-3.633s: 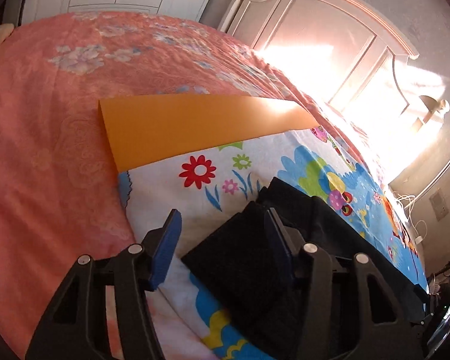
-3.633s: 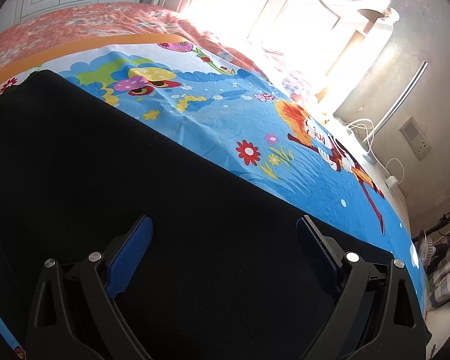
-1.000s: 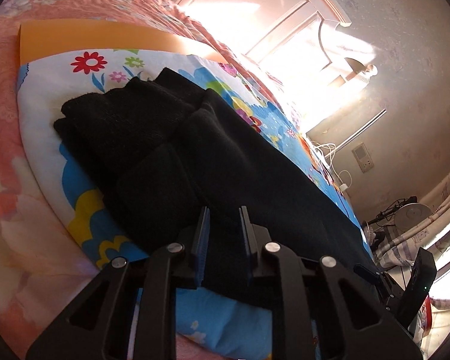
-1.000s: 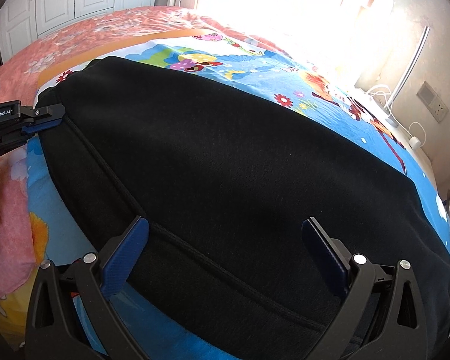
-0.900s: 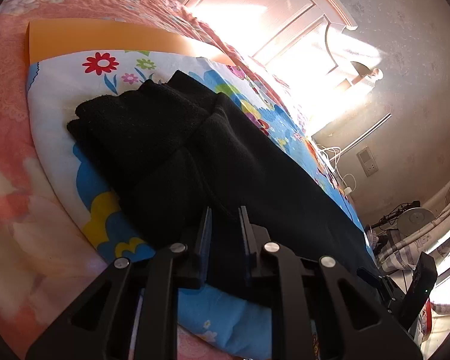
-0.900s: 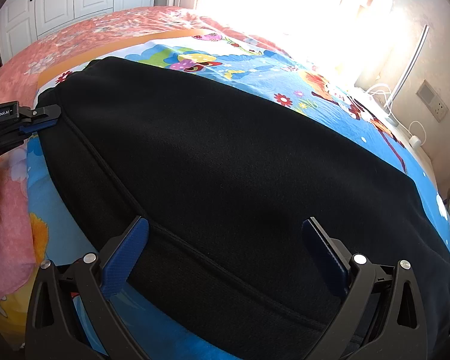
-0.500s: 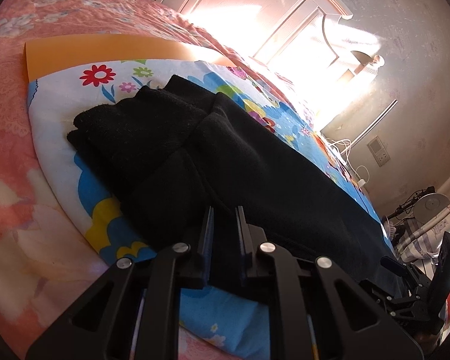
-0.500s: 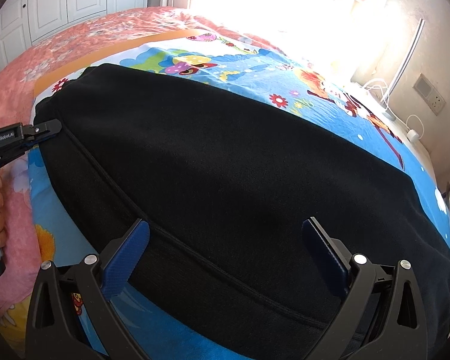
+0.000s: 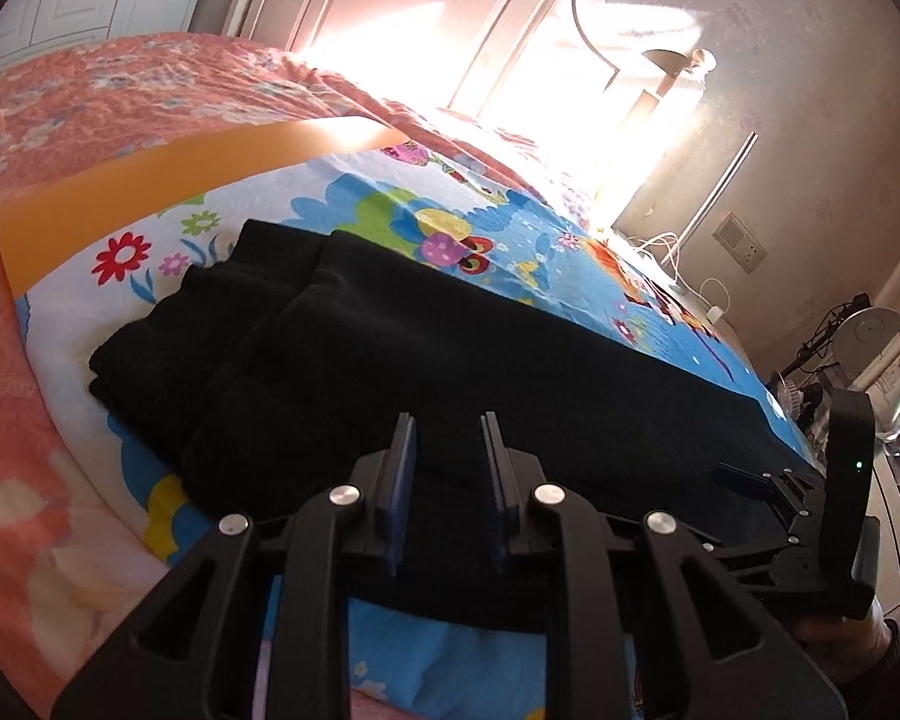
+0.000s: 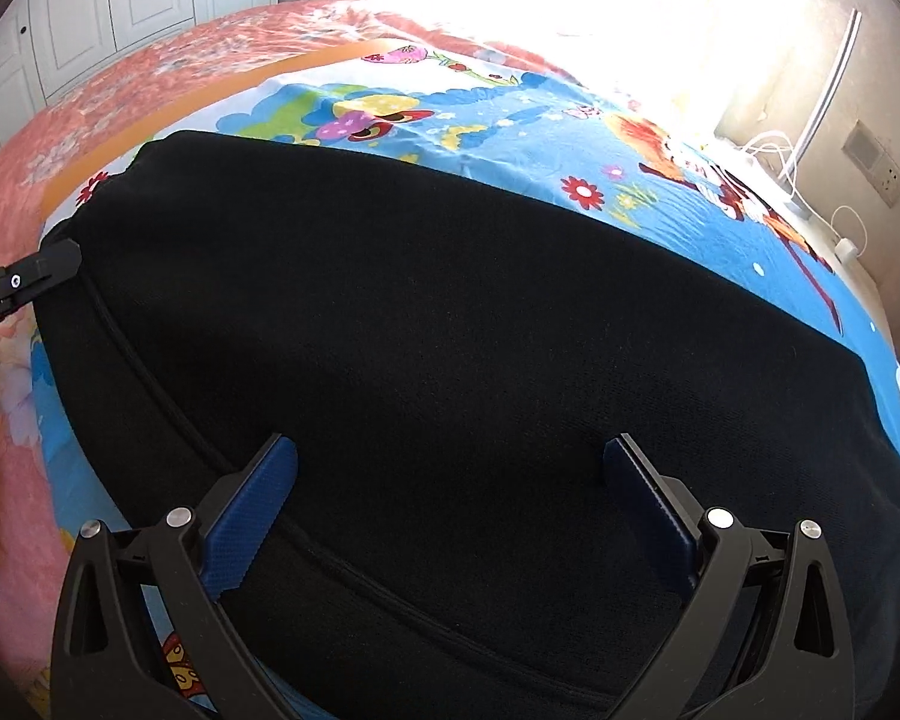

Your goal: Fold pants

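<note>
Underneath, black pants lie on a cartoon sheet over a pink bedspread; left gripper, just parting, grips nothing, right gripper spread wide.

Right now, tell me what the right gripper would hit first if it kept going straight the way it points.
Most likely the black pants. The right gripper has its jaws wide open and aims down at the dark cloth lying flat on the cartoon sheet, with nothing seen in between. How near the cloth is stays unclear.
</note>
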The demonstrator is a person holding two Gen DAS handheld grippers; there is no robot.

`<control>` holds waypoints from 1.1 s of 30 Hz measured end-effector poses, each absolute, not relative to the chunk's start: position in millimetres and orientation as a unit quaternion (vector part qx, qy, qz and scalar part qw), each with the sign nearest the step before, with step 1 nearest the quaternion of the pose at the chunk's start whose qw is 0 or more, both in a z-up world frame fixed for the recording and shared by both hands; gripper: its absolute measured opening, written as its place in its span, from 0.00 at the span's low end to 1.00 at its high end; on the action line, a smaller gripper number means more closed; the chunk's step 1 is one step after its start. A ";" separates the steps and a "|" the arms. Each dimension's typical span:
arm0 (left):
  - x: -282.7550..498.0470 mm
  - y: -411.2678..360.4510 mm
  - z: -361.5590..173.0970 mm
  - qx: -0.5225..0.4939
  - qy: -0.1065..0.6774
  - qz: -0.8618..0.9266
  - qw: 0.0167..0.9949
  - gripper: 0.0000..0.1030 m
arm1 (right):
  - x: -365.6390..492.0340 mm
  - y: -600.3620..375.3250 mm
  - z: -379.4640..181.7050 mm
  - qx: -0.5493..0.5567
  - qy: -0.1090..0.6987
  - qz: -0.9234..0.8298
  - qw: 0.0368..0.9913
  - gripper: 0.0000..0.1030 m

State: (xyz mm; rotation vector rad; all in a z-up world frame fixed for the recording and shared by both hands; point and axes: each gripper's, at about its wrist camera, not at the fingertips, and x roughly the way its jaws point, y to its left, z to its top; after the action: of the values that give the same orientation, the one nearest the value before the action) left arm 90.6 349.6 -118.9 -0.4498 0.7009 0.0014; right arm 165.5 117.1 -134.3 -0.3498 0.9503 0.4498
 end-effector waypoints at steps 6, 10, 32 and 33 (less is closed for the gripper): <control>175.6 334.3 -121.3 -0.135 0.420 -0.013 0.897 0.29 | 162.9 119.2 -134.4 -0.172 0.445 0.214 0.853 0.95; 208.1 378.2 -145.1 -0.109 0.473 0.077 0.871 0.02 | 165.8 120.9 -134.6 -0.173 0.449 0.217 0.849 0.95; 182.9 426.1 -87.8 -0.158 0.387 0.097 0.903 0.35 | 165.2 118.6 -136.1 -0.168 0.444 0.220 0.852 0.95; 168.8 416.8 -89.2 -0.165 0.382 0.067 0.907 0.36 | 164.8 118.8 -136.1 -0.168 0.444 0.219 0.852 0.95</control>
State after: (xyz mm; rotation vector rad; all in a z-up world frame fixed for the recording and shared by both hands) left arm 168.8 416.8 -89.2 -0.3409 0.7894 0.1374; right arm 164.8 118.8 -136.1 -0.3543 0.9339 0.4611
